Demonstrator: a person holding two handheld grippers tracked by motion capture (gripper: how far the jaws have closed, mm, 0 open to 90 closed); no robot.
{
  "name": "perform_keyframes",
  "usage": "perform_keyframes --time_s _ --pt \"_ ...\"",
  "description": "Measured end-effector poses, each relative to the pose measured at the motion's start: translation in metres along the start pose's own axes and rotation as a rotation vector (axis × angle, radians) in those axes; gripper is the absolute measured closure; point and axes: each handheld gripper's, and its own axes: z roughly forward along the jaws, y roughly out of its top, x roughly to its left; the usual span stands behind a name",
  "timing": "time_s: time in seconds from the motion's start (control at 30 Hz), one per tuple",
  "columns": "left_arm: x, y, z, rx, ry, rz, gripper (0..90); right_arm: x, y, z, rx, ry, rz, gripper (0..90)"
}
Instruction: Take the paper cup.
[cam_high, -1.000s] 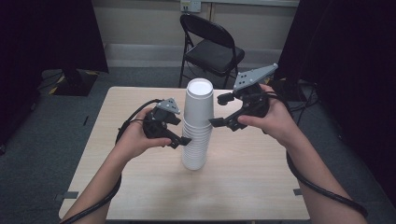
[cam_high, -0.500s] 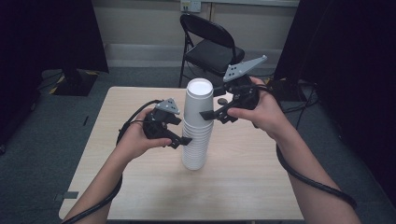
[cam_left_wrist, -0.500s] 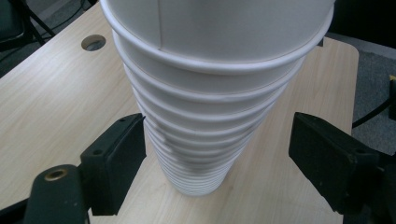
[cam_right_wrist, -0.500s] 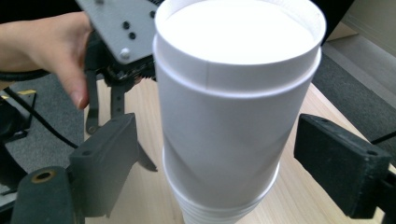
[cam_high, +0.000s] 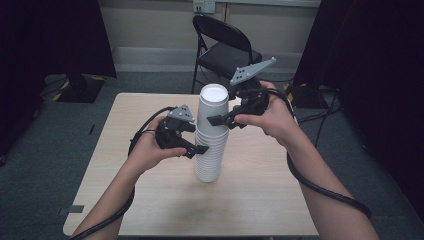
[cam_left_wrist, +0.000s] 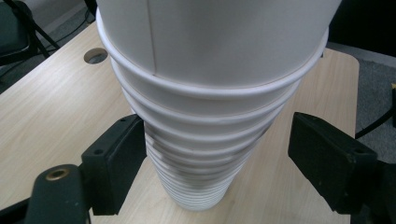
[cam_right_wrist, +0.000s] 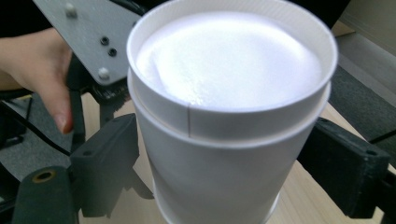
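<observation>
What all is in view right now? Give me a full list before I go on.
paper cup stack: one stack, count unclear, white, upside down at table centre
table: one, light wood
cable hole: one, in the tabletop
folding chair: one, black, behind the table
left gripper: black, open, fingers either side of the lower stack
right gripper: black, open, fingers either side of the top cup
hands: two, holding the grippers
</observation>
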Motion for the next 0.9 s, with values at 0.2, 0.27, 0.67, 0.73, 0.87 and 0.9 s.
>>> perform_keyframes --time_s 0.2,0.27,0.67,0.73,0.87,0.9 --pt "-0.001 0.000 0.000 0.001 0.007 0.012 19.8 -0.002 -0.002 0.001 -0.021 -0.001 0.013 17.4" --pt "-0.001 0.000 -0.001 0.002 0.009 0.018 19.8 -0.001 -0.002 0.001 -0.022 -0.002 0.014 17.6" --pt "-0.001 0.001 -0.001 0.010 0.017 0.017 19.7 0.001 0.005 -0.008 -0.047 -0.015 0.011 21.1" --pt "-0.001 0.001 -0.001 0.012 0.018 0.016 19.7 0.001 0.005 -0.009 -0.050 -0.016 0.009 21.3" --pt "0.000 0.002 0.000 0.012 0.019 0.016 19.7 0.001 0.005 -0.009 -0.057 -0.011 0.020 21.1" --pt "0.000 0.002 0.000 0.012 0.019 0.015 19.7 0.001 0.005 -0.009 -0.054 -0.012 0.022 21.1"
